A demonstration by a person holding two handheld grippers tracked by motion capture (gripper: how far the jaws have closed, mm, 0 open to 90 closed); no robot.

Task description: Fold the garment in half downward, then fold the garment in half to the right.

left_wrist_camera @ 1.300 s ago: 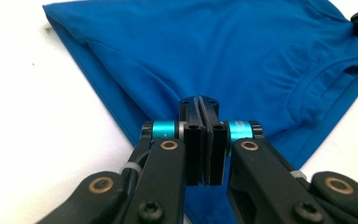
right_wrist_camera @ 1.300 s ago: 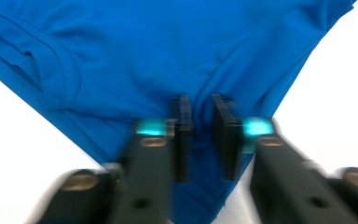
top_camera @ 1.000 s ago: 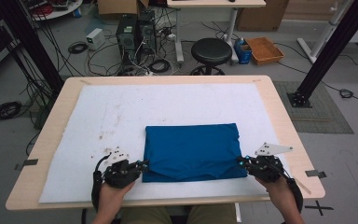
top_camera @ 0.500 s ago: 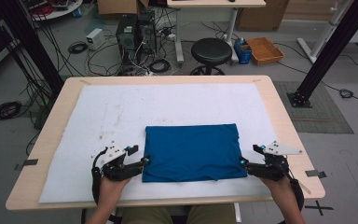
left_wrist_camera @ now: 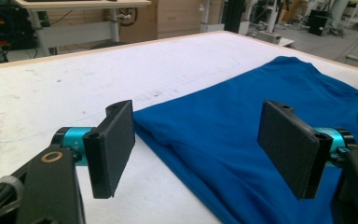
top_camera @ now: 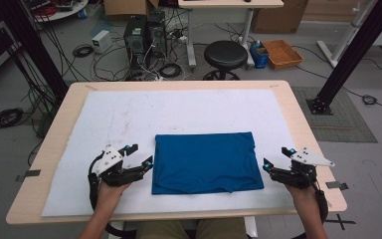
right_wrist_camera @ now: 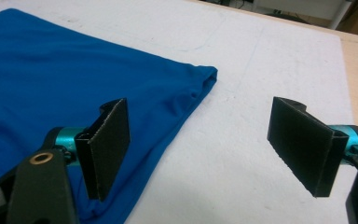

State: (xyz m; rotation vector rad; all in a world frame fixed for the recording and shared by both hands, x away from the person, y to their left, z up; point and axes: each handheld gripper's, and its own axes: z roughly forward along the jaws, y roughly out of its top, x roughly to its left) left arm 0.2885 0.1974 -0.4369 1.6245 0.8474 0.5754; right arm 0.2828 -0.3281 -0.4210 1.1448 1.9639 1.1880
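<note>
A blue cloth (top_camera: 206, 162), folded into a flat rectangle, lies on the white mat (top_camera: 129, 119) near the table's front edge. My left gripper (top_camera: 142, 155) sits just off the cloth's left edge and is open; its jaws have just been opening. In the left gripper view the cloth (left_wrist_camera: 242, 107) lies flat under the spread jaws of the left gripper (left_wrist_camera: 198, 135), and neither pad touches it. My right gripper (top_camera: 277, 157) rests a short way off the cloth's right edge, open too after just opening. The right gripper (right_wrist_camera: 205, 140) has bare mat between its pads, with the cloth (right_wrist_camera: 74, 70) to the left.
The mat covers most of a wooden table (top_camera: 303, 124). On the floor beyond the far edge stand a black stool (top_camera: 225, 52), computer towers (top_camera: 146, 32), loose cables and an orange tray (top_camera: 282, 52). A black post (top_camera: 350, 50) rises at the right.
Both grippers were shut on the cloth's left and right edges; they have let go, opened wide and drawn outward from it. The cloth lies flat and still.
</note>
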